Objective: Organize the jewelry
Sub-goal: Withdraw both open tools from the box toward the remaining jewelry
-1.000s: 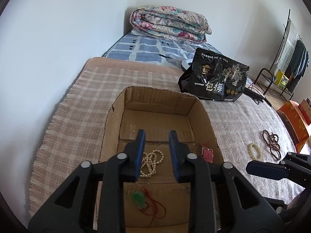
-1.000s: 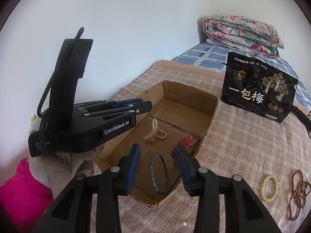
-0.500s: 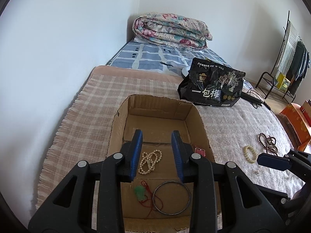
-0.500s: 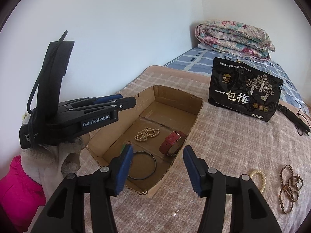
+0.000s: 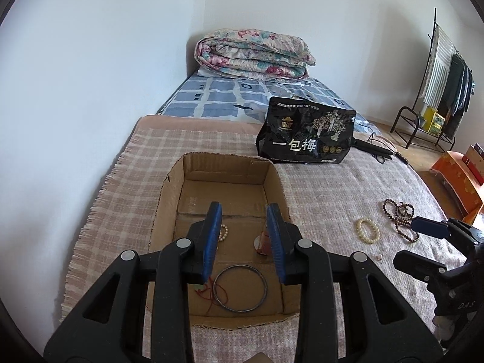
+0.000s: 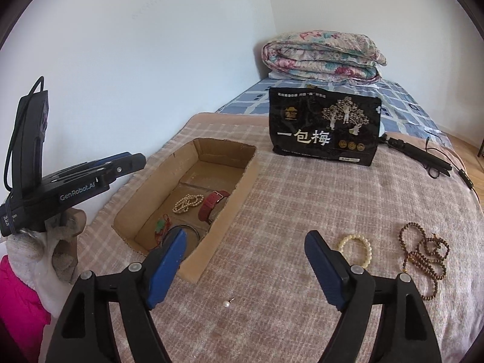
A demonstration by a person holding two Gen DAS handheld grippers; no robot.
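My right claw (image 6: 245, 264) hangs over the bed with its blue jaws spread wide and nothing between them; they have just been opening. It sits beside the near corner of the cardboard box (image 6: 242, 199). Just ahead of it, a tiny pearl earring (image 6: 226, 303) lies loose on the pink plaid blanket (image 6: 302, 187). Off to its right are a cream bead bracelet (image 6: 355, 246) and, beyond that, a tangled brown bead necklace (image 6: 423, 257). These three pieces are not yet sorted, so I judge the wide jaws are readied for one of them.

My left claw (image 5: 243, 239) hovers above the box, partly open and holding nothing, angled down into it.

Inside the box lie a thin dark bangle (image 5: 240, 289), a green pendant on red cord (image 6: 160, 227), a strand of pearls (image 6: 187, 203) and a red-strapped watch (image 6: 211, 207), laid flat and apart, which keeps them from tangling.

Behind the box, a black snack bag (image 6: 325, 130) stands upright. A folded floral quilt (image 6: 323, 56) rests at the head of the bed.
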